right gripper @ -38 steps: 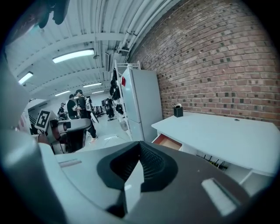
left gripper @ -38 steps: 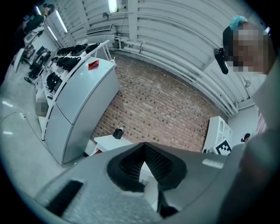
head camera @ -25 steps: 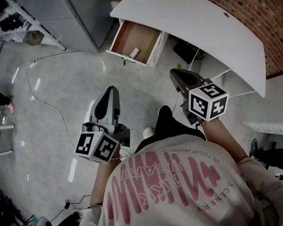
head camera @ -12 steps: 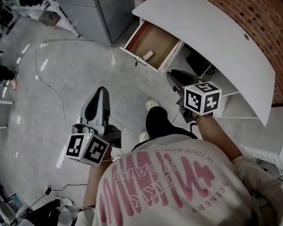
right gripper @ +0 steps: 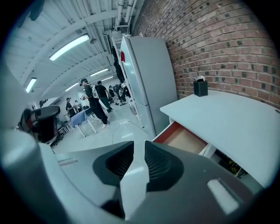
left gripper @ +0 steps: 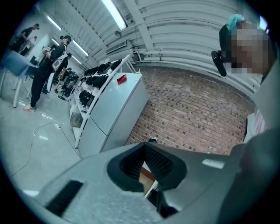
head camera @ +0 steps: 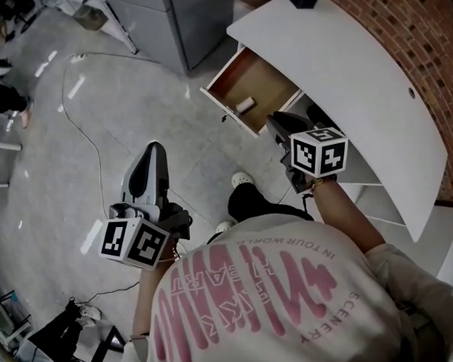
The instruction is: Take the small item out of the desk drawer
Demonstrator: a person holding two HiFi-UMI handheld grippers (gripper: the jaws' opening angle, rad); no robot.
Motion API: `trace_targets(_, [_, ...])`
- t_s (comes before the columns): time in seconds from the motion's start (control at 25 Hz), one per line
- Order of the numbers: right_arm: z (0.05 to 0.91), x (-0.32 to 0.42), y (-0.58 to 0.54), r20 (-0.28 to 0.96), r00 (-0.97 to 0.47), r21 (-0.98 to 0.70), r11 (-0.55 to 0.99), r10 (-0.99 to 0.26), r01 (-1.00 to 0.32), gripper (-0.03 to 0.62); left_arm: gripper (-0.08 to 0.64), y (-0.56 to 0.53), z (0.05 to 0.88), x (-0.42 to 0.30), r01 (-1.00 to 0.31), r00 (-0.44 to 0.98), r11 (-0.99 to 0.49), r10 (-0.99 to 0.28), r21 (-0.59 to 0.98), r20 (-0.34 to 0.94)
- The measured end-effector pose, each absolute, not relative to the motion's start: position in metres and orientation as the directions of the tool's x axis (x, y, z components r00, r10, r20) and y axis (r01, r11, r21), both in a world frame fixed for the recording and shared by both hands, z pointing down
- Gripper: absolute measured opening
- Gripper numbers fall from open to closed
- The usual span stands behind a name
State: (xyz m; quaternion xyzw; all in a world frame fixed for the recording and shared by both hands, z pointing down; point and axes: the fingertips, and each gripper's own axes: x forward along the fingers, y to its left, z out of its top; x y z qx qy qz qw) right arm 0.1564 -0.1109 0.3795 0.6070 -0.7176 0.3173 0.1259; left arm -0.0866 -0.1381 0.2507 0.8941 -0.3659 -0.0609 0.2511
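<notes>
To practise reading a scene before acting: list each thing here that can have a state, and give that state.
Wood-coloured desk drawer: pulled open.
Small pale oblong item: lying inside the drawer, untouched.
Left gripper: jaws together at the tips, holding nothing.
Right gripper: jaws apart, nothing between them.

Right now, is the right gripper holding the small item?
No, the small item lies in the open drawer, and the right gripper has nothing between its jaws.
</notes>
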Motion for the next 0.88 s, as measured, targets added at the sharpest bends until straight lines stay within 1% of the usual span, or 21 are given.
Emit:
trace_targets(0.48, [0.438,0.199,-0.202,0.654,-0.311,-0.337,0.102,-0.690,-0.936,0.091,0.006,-0.202,0.270,-0.065,-0.726,0.612,-0.474,-0.775,0.498,0.154])
trace_targets(0.88, [0.525,0.223,-0.250,0.756,-0.341,-0.358,0.084,-0.559,-0.930,0.100,0.006,-0.231,0.301,-0.060,-0.803,0.508,-0.339,-0.820,0.491,0.264])
